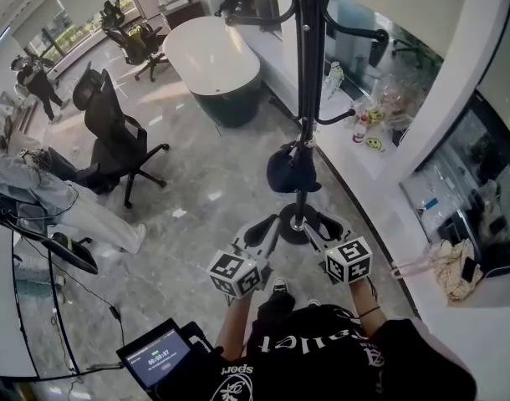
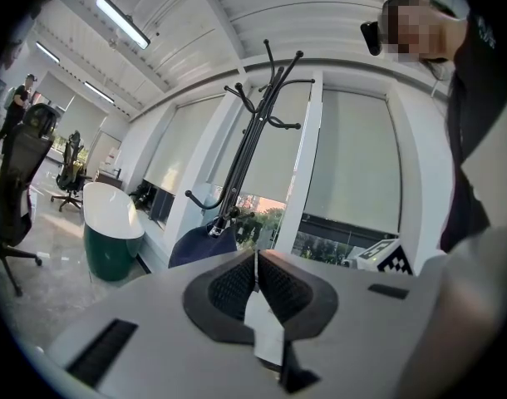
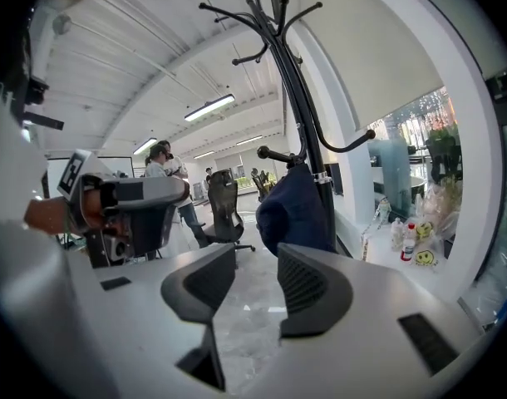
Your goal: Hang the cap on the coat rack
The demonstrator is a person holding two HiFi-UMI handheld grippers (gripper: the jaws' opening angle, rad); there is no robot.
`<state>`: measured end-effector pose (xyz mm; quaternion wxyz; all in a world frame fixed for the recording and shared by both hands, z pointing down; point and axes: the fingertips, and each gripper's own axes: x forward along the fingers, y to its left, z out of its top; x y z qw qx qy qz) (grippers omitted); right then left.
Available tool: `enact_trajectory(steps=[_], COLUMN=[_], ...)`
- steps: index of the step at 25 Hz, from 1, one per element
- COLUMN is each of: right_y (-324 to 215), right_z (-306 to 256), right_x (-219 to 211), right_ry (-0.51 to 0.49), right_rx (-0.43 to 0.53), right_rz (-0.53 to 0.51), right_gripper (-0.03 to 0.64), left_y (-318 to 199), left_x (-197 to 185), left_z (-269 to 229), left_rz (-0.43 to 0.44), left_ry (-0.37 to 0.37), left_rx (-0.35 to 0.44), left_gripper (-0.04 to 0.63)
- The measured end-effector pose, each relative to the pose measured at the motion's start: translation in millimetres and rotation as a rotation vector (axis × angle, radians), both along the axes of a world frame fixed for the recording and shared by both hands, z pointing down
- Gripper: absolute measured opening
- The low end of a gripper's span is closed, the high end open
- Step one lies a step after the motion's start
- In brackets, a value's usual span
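Note:
A dark navy cap [image 1: 290, 170] hangs on a low hook of the black coat rack [image 1: 308, 73], free of both grippers. My left gripper [image 1: 266, 224] is below the cap near the rack's base, jaws shut with nothing between them. My right gripper [image 1: 319, 224] is beside it, jaws open and empty. In the left gripper view the closed pads [image 2: 255, 268] point at the cap [image 2: 199, 246] and the rack [image 2: 249, 140]. In the right gripper view the open jaws [image 3: 258, 273] frame bare floor, with the cap [image 3: 291, 210] on the rack [image 3: 291, 81] just beyond.
A black office chair [image 1: 113, 140] stands to the left on the marble floor. A white oval tub with a green base [image 1: 213, 65] is behind. A white ledge with bottles [image 1: 368, 132] runs along the right. A screen with a timer [image 1: 159, 357] is at the lower left.

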<state>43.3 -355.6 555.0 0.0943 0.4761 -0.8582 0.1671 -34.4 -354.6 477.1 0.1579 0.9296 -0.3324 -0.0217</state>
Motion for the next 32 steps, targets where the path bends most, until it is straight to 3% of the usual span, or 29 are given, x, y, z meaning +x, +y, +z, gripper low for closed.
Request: enact_trajectory(steps=[7, 13, 23, 32], right_y=[26.6, 46.4, 94.6, 135.3], right_z=[-23.1, -45.7, -46.9, -38.1], right_x=[6.0, 24.9, 45.5, 59.1], right_ry=[-0.008, -0.019, -0.044, -0.099], right_rx=[0.056, 0.105, 0.077, 0.041], right_rz=[-0.042, -0.042, -0.112, -0.132], right_gripper=[0.16, 0.064, 0.02, 0.018], left_y=[24.3, 49.2, 103.4, 149.6], left_x=[17.2, 38.1, 59.3, 79.9], left_z=[-4.7, -7.9, -2.4, 6.4], left_rz=[-0.008, -0.02, -0.095, -0.099], left_ry=[0.0, -0.002, -0.007, -0.046], left_rx=[0.006, 0.001, -0.032, -0.058], left_gripper=[0.008, 0.006, 0.006, 0.006])
